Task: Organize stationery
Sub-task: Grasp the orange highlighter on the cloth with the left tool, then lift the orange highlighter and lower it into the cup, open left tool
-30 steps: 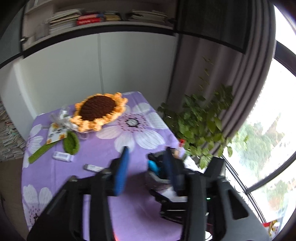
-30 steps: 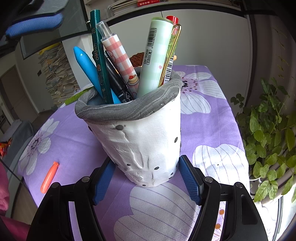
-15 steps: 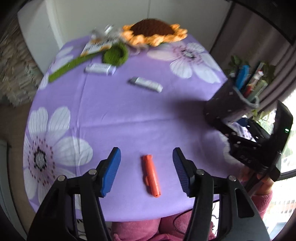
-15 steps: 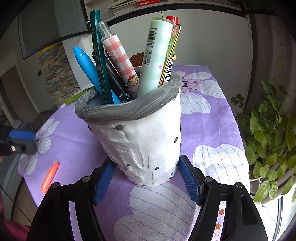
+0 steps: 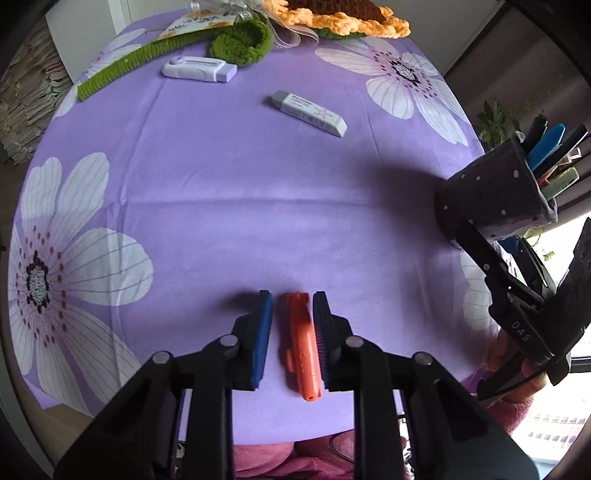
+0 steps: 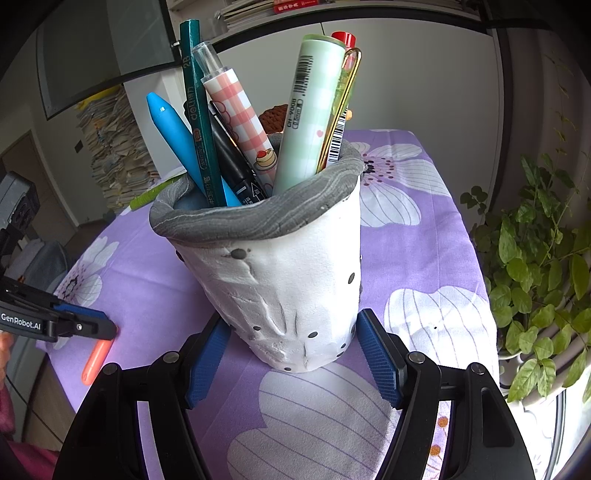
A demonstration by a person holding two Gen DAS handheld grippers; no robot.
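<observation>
Left gripper (image 5: 291, 301): jaws narrowed around the orange marker (image 5: 303, 343); the right blue pad (image 5: 321, 332) sits against the marker's side, while a thin strip of cloth shows between the marker and the left pad. Whether it truly clamps the marker cannot be told.
Orange marker: lies flat on the purple floral tablecloth (image 5: 229, 192) near the table's front edge, lengthwise between the two pads, its tip end pointing back toward the camera. In the right wrist view it shows at the far left (image 6: 96, 360), partly under the left gripper's fingertip (image 6: 88, 326).
Right gripper (image 6: 291, 343): jaws wide, closed on the base of the pen holder (image 6: 280, 291), one blue pad against each side.
Pen holder: white with dark dots and a grey folded rim, standing on the tablecloth near the right edge, tilted slightly. It looks dark against the window in the left wrist view (image 5: 491, 199).
Contents of holder: a blue pen (image 6: 177, 136), a teal pencil (image 6: 197, 107), a black marker (image 6: 232, 162), a pink checked pen (image 6: 240, 114), a green checked pen (image 6: 310, 110), and a gold-clipped pen (image 6: 341, 107).
Still loose on cloth: a white eraser (image 5: 308, 112) mid-table, well apart from the left gripper; a white correction tape (image 5: 199, 69) farther back.
Back of table: a crocheted sunflower (image 5: 343, 16) with its green leaf (image 5: 240, 42).
Beside table: a leafy potted plant (image 6: 535, 273).
</observation>
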